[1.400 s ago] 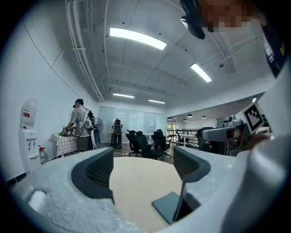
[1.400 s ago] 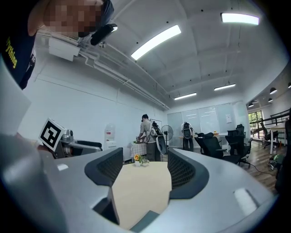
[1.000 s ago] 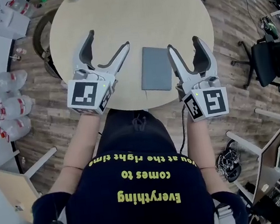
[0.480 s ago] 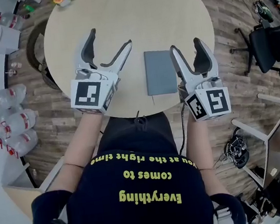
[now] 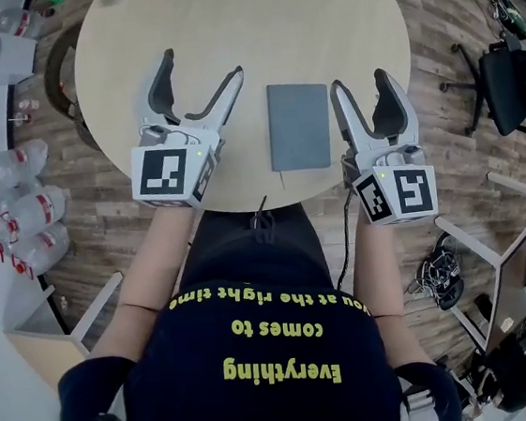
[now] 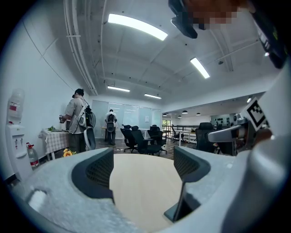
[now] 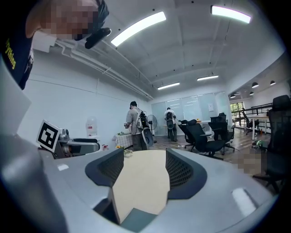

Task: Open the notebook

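A closed grey notebook (image 5: 299, 125) lies flat near the front edge of the round beige table (image 5: 240, 9). My left gripper (image 5: 201, 66) hovers to the notebook's left, jaws wide open with nothing between them (image 6: 143, 168). My right gripper (image 5: 360, 81) sits just right of the notebook, its inner finger close along the cover's right edge. Its jaws are closing slightly but stand wide, and only bare tabletop shows between them (image 7: 143, 170).
Large water bottles (image 5: 19, 218) lie on the floor at the left and an office chair (image 5: 513, 82) stands at the right. Beyond the table's far edge, people (image 6: 77, 120) stand by a side table, with more chairs (image 7: 204, 136) behind.
Both grippers have sunk a little toward the table. The right one now lies closer along the notebook's right edge, and its jaws look slightly narrower.
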A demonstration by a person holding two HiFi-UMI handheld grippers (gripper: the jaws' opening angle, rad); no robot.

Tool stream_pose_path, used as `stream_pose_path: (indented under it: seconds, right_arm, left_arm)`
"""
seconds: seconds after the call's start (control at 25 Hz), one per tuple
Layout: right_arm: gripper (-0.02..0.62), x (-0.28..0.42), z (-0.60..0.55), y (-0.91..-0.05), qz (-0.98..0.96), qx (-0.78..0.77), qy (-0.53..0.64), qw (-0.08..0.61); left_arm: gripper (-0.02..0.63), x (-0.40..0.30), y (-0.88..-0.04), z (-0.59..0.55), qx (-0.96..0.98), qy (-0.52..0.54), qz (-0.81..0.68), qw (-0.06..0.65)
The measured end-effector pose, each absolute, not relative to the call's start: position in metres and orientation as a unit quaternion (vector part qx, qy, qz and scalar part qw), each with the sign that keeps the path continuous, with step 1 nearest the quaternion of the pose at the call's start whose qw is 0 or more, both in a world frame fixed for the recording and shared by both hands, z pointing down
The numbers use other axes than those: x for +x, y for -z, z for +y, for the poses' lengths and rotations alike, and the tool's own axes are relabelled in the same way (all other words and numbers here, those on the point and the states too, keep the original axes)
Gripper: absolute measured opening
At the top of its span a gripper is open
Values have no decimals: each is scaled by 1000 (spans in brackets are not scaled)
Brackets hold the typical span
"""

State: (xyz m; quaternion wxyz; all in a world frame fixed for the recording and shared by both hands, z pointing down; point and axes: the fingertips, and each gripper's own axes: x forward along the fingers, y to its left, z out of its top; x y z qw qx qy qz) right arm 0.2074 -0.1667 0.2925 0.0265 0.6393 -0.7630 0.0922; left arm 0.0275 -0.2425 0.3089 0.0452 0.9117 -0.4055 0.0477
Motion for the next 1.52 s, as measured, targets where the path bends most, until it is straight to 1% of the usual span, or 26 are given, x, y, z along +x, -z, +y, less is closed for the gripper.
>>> stream_pose_path:
  seconds: [0.24,0.6,0.84,1.08,1.24,1.32,1.4,1.52]
  right_arm:
    - [296,226,-159,-324,-743,657,-122,33]
    - [295,235,-142,-385,-718,670,-177,66]
    - [292,233,-124,-448,-707,658,-235,108]
    - [270,231,-99,-516,-691,638,-300,157]
    - [241,226,-82,-549,-687,619,-335,178]
    - [241,224,-75,-566,-684,608,-355,188]
    - [258,221,-69,-579,-680,600,-375,191]
    - [255,218,-62,-592,-674,592,-400,190]
  left_arm:
    - [419,32,-331,-237,915,-51,-396,62]
    - [400,31,-372,-225,916,-75,-384,86]
    - [391,29,-392,-220,916,-71,-381,106]
    - [389,33,-415,-210,916,-89,-372,117]
    - [388,39,-426,-203,917,-101,-365,122]
    - [388,43,-432,-201,918,-108,-362,123]
    - [388,44,-436,-200,916,-114,-363,122]
    - [388,39,-439,-199,914,-120,-368,124]
